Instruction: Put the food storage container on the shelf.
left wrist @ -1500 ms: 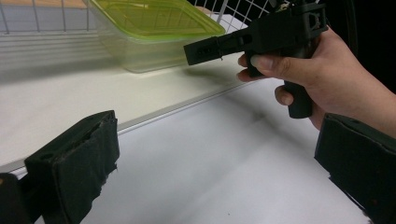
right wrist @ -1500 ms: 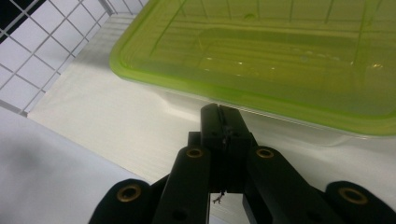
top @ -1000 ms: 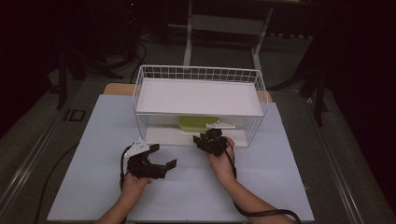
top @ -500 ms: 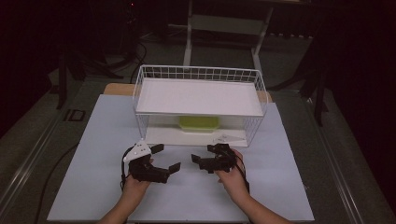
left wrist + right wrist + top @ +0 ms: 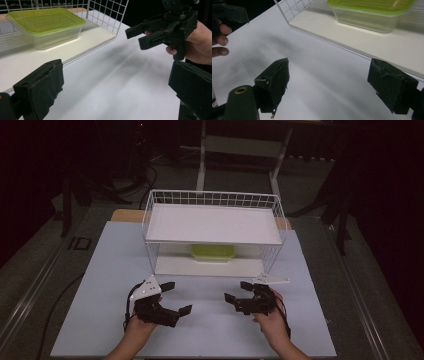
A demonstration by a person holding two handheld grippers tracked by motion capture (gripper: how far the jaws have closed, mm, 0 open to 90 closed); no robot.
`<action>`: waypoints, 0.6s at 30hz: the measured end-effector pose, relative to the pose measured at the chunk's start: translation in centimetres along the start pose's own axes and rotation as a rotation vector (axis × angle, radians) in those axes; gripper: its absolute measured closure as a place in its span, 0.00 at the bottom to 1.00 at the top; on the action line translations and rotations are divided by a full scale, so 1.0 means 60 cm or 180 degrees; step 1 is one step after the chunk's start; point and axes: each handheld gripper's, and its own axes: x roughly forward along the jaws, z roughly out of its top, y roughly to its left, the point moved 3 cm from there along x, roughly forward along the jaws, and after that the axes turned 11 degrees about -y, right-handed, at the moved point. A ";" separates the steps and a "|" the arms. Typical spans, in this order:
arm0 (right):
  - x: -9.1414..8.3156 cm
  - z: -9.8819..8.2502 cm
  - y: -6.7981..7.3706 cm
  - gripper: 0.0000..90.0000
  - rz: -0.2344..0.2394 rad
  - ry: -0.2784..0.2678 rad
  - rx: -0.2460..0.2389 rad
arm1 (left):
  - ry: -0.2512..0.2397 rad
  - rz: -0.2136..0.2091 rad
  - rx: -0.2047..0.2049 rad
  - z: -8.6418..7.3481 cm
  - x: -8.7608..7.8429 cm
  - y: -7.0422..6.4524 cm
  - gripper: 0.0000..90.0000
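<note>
The green-lidded container (image 5: 213, 253) sits on the lower shelf of the white wire rack (image 5: 213, 200), apparently stowed; the left hand-held gripper (image 5: 175, 298) and right hand-held gripper (image 5: 236, 291) hover wide and empty above the table (image 5: 100, 270); little seems left.

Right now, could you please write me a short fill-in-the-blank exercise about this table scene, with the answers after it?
1. The clear container has a ____ lid.
2. The container sits on the ____ shelf of the white wire rack.
3. The left tongs and the right tongs are both ____.
4. Both tongs are held above the white ____.

Answers: green; lower; open; table
</note>
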 end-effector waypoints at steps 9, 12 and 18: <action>-0.039 0.000 -0.010 0.20 0.0051 -0.0131 -0.0037 | -0.0117 -0.0007 -0.0006 0.004 -0.015 0.002 0.01; -0.051 -0.001 -0.011 0.20 0.0065 -0.0174 -0.0040 | -0.0099 -0.0023 0.0008 0.004 -0.015 -0.003 0.01; -0.072 -0.001 -0.007 0.20 0.0129 -0.0206 -0.0102 | -0.0082 -0.0175 0.0009 0.004 -0.024 -0.016 0.01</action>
